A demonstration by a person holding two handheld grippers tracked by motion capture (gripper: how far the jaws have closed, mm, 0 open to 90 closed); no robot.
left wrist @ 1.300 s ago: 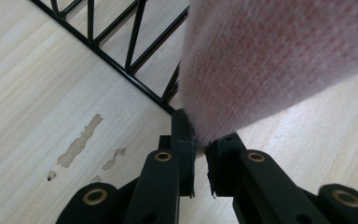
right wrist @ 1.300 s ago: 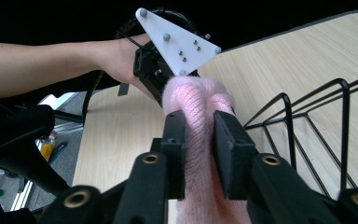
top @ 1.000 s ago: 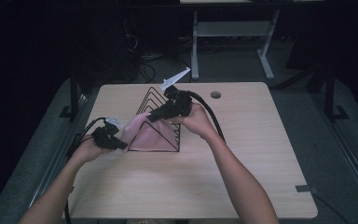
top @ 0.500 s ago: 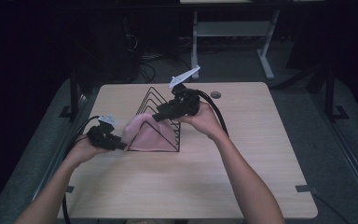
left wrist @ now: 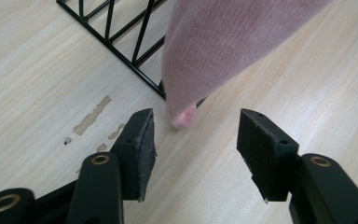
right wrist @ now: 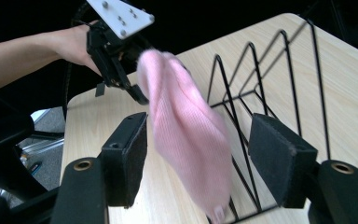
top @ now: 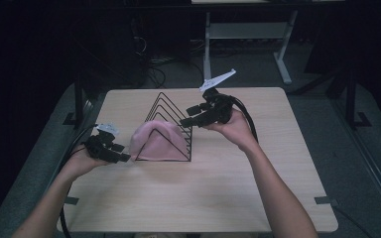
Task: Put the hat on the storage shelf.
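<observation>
A pink knit cloth (top: 156, 141) hangs over the front wires of a black triangular wire rack (top: 171, 106) in the middle of the table. My left gripper (top: 124, 157) sits low at the cloth's left edge. Its jaws have just been opening and stand open. The cloth's corner (left wrist: 184, 119) lies just beyond them, and nothing is between the pads. My right gripper (top: 188, 116) hovers at the rack's upper right. Its jaws have also just been opening, and they stand open with nothing between them, with the cloth (right wrist: 186, 135) farther off ahead.
The light wooden table (top: 218, 198) has bare room in front and to the right of the rack. Scuffed patches (left wrist: 91, 119) mark the wood by the rack's corner. A white desk frame (top: 208, 34) stands on the dark floor behind the table.
Both grippers have opened and drawn back from the cloth, which now rests on the rack. The right gripper moved right and slightly up; the left backed off a little to the left.
</observation>
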